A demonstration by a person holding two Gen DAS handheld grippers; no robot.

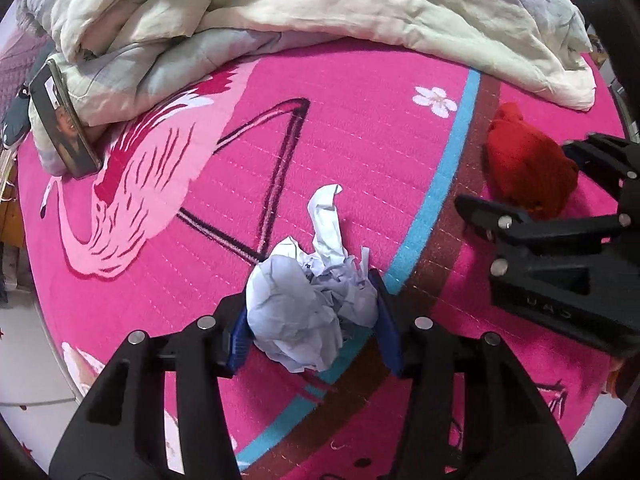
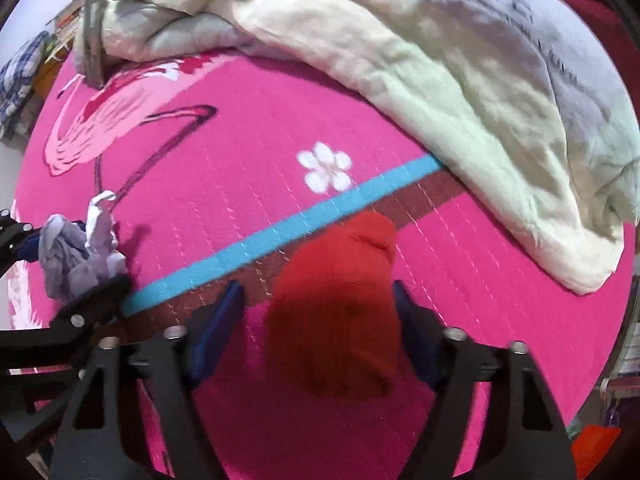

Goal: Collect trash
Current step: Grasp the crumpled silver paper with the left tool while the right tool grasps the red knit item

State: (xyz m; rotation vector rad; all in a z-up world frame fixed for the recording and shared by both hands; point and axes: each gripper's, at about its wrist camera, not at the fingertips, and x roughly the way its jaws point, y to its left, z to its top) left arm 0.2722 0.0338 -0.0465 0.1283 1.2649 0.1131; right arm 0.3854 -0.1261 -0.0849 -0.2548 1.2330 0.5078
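collection half begun: one piece gripped, one straddled, nothing binned

gripping the crumpled paper (image 1: 288, 304) with the left claw (image 1: 312, 316), both blue pads pressed into its sides, low over the pink flamingo cover (image 1: 360, 140) of the bed. hard to say whether lifted clear or touching the cover underneath; a loose strip of the paper sticks up past the pads.

straddling the red wad (image 2: 336, 300) with the right claw (image 2: 316, 320), not yet clamped: one pad (image 2: 222, 320) stands apart from the red stuff with a sliver of cover showing between, the other sits right against it. blurred view, so read with some caution. red wad resting on the cover just past the blue and brown stripe, near the edge of the pale quilt (image 1: 360, 8) heaped along the far side.

done so far, judging from this: first piece secured, second lined up. left to do: close on the red wad, raise both pieces, carry them to a bin or bag. no bin or bag in either view, so no telling where that lies. no other loose scraps seen on the bare part of the cover.
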